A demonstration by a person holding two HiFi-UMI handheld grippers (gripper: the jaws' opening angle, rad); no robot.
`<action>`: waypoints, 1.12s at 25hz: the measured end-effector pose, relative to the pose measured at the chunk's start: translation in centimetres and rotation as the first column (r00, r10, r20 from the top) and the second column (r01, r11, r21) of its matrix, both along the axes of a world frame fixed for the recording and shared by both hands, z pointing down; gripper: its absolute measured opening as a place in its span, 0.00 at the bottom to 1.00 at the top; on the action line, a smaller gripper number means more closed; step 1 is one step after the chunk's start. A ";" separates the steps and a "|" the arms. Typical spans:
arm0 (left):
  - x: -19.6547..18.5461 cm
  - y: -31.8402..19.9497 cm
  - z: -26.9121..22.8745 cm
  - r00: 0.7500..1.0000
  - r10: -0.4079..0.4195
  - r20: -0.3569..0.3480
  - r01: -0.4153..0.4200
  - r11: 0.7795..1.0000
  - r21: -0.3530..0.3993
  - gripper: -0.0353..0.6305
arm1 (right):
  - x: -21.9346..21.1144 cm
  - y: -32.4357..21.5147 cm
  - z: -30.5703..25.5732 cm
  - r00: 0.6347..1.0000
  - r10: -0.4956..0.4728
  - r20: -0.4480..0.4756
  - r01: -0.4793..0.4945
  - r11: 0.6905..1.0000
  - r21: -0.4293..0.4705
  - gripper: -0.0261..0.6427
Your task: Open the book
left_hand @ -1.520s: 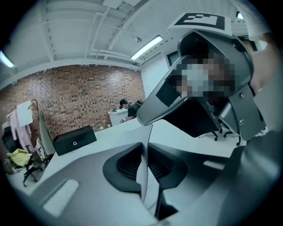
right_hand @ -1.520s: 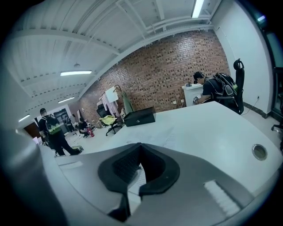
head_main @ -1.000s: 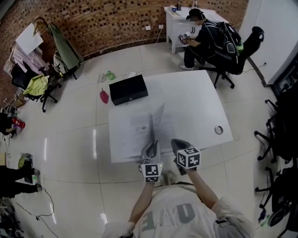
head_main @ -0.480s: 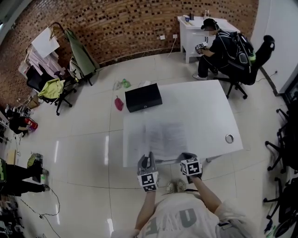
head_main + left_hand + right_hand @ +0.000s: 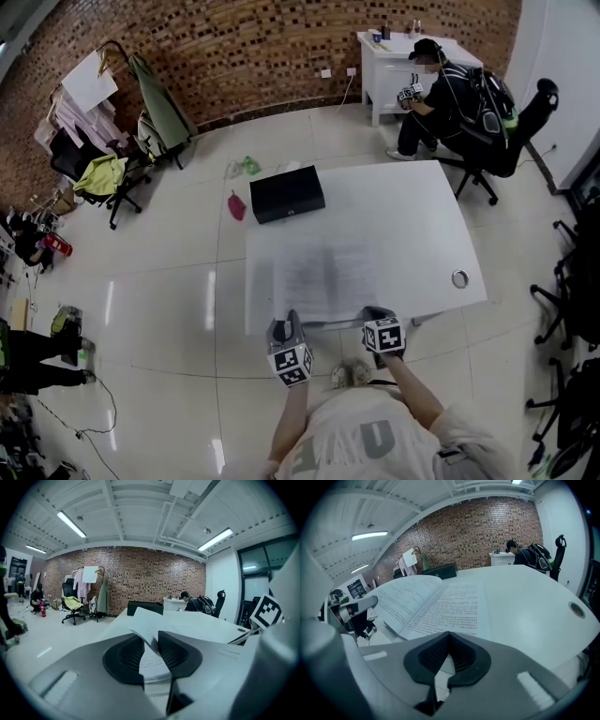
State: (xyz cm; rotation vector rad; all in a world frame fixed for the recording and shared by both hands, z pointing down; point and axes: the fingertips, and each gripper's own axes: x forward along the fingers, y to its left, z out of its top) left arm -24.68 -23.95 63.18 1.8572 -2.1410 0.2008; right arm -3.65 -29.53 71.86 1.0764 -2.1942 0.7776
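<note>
The book (image 5: 323, 272) lies open and flat on the white table (image 5: 412, 216), near its front edge, with printed pages facing up. My left gripper (image 5: 286, 325) is at the book's near left corner. In the left gripper view its jaws (image 5: 151, 641) are opening, with a loose page (image 5: 146, 624) running through the gap between the pads. My right gripper (image 5: 376, 318) hovers at the table's front edge, right of the book. It is shut with nothing in it (image 5: 449, 635), and the open book (image 5: 440, 602) lies just ahead of it.
A black box (image 5: 287, 193) sits at the table's far left corner. A round cable hole (image 5: 459, 278) is near the right edge. A person sits on an office chair (image 5: 431, 84) at a far desk. Chairs and a clothes rack (image 5: 103, 169) stand at the left.
A page that stood upright over the book a second ago now lies flat. My left gripper has drawn back and left to the book's near corner, and my right gripper has sunk slightly.
</note>
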 end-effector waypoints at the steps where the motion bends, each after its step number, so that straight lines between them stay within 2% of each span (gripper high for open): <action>1: -0.4 0.0 0.4 1.000 -0.013 0.010 0.013 1.000 -0.012 0.21 | -0.2 -0.1 -0.1 1.000 -0.001 -0.003 0.001 1.000 0.002 0.05; 3: -1.2 0.0 1.3 0.999 -0.038 0.015 0.038 0.999 -0.037 0.22 | -0.5 -0.3 -0.3 1.000 0.000 -0.005 0.000 1.000 0.003 0.05; 8: -1.9 0.6 3.9 0.993 -0.108 -0.041 0.104 0.992 -0.076 0.26 | -0.2 0.0 -0.2 1.000 0.005 0.001 -0.005 1.000 0.003 0.05; 11: -2.5 0.3 4.4 0.991 -0.133 -0.032 0.131 0.989 -0.076 0.30 | -0.6 -0.3 -0.3 1.000 -0.016 -0.023 0.016 1.000 0.018 0.05; 13: -3.5 0.3 5.0 0.986 -0.167 -0.015 0.165 0.981 -0.102 0.32 | -1.0 -0.5 -0.6 0.999 -0.029 -0.042 0.030 0.999 0.028 0.05; 14: -4.1 0.6 5.4 0.981 -0.195 0.006 0.194 0.972 -0.131 0.39 | -1.2 -0.5 -0.6 0.998 -0.032 -0.046 0.033 0.999 0.030 0.05; 15: -4.7 0.9 6.0 0.975 -0.219 0.030 0.221 0.962 -0.160 0.63 | -1.2 -0.4 -0.7 0.998 -0.033 -0.046 0.034 0.999 0.031 0.05; 16: -5.1 1.3 6.5 0.972 -0.231 0.043 0.235 0.956 -0.175 0.79 | -1.1 -0.3 -0.6 0.998 -0.034 -0.046 0.035 0.999 0.031 0.05; 21: -4.7 1.7 7.2 0.975 -0.212 0.066 0.221 0.962 -0.161 0.79 | -0.3 -0.1 -0.2 0.999 -0.031 -0.035 0.032 0.999 0.036 0.05; 28: -4.2 2.2 8.1 0.979 -0.202 -0.012 0.199 0.971 -0.133 0.79 | 0.3 0.3 0.2 1.000 -0.026 -0.006 0.026 0.999 0.039 0.05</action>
